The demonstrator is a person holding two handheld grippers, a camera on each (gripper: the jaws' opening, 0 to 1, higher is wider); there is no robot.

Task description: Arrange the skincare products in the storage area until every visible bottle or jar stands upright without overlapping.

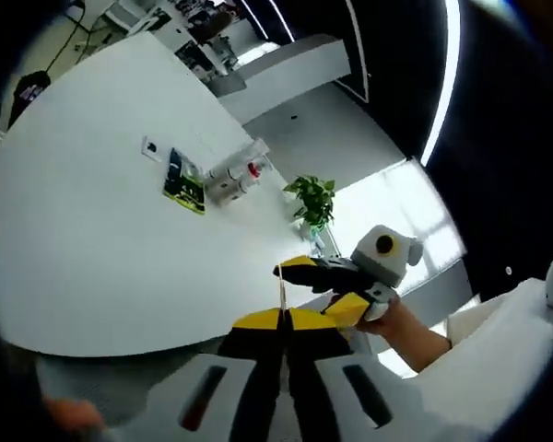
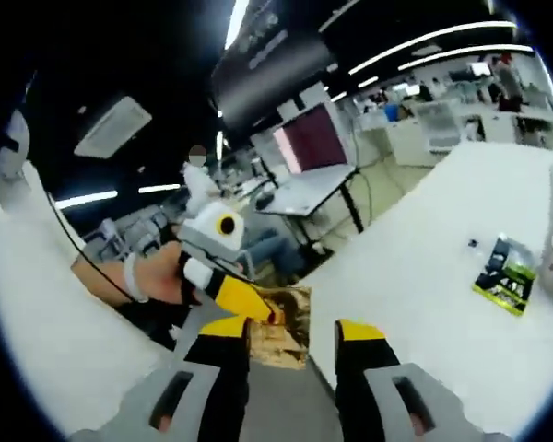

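Observation:
A thin gold-brown sachet (image 2: pixel 284 339) is held up in the air, well above the white table (image 2: pixel 424 276). My left gripper (image 2: pixel 258 311), held by a hand, comes in from the left and is shut on the sachet's upper edge. In the left gripper view the sachet (image 1: pixel 282 293) shows edge-on as a thin line rising from my shut left gripper (image 1: pixel 284 319). My right gripper (image 2: pixel 292 330) is open, its yellow-tipped jaws standing on either side of the sachet. It also shows as the open right gripper (image 1: pixel 319 287) reaching in from the right.
A green-and-black packet (image 1: pixel 184 182) lies on the white table (image 1: pixel 92 249) beside a clear container with small bottles (image 1: pixel 236 177). A potted plant (image 1: pixel 313 201) stands near the table's far edge. The same green-and-black packet (image 2: pixel 505 276) lies at right. Desks and a person sit beyond.

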